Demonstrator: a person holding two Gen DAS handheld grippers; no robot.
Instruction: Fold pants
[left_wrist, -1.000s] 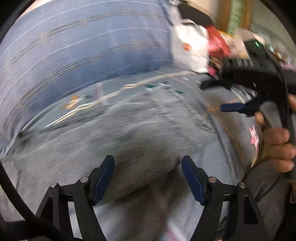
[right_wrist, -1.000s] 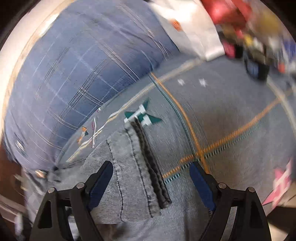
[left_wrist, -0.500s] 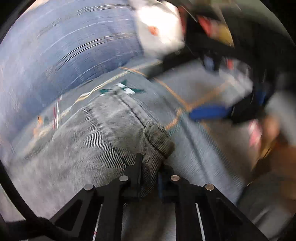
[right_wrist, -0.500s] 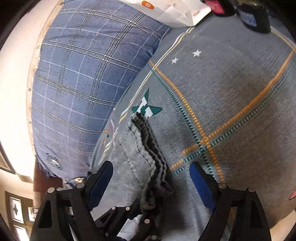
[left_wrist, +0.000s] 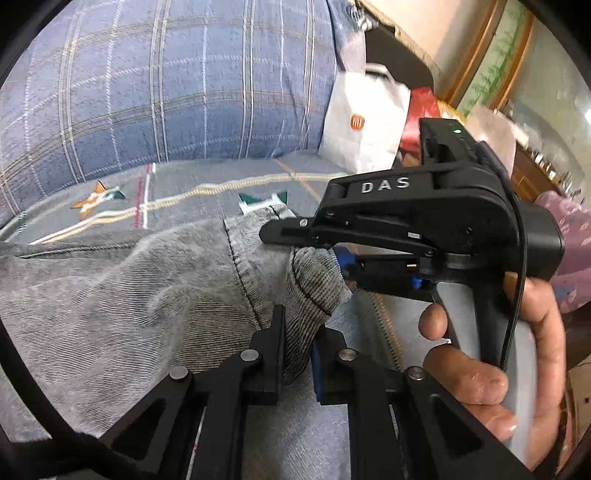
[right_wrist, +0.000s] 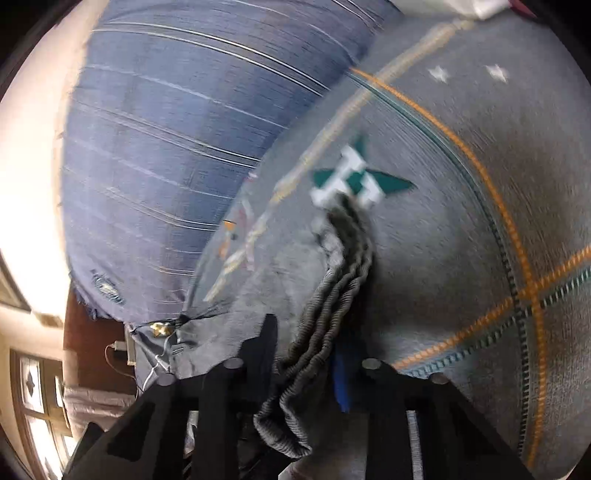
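Grey denim pants (left_wrist: 147, 295) lie on a grey patterned bedspread (left_wrist: 207, 181). My left gripper (left_wrist: 299, 332) is shut on a bunched corner of the leg hem, slightly raised off the bed. My right gripper (left_wrist: 291, 245), held by a hand (left_wrist: 535, 332), reaches in from the right onto the same hem a little further along. In the right wrist view the stacked hem layers (right_wrist: 332, 280) run between the jaws of the right gripper (right_wrist: 304, 347), which are closing and pinch the fabric. The pants (right_wrist: 280, 273) spread to the left there.
A large blue plaid pillow (left_wrist: 166, 81) stands behind the pants, also in the right wrist view as the pillow (right_wrist: 177, 147). A white paper bag (left_wrist: 358, 125) and red clutter (left_wrist: 417, 114) sit at the back right. Bare bedspread (right_wrist: 461, 240) lies right of the hem.
Both grippers stood open over the pants. The left one shut on the hem corner and rose a little. The right one came down over the stacked hem and closed on it.
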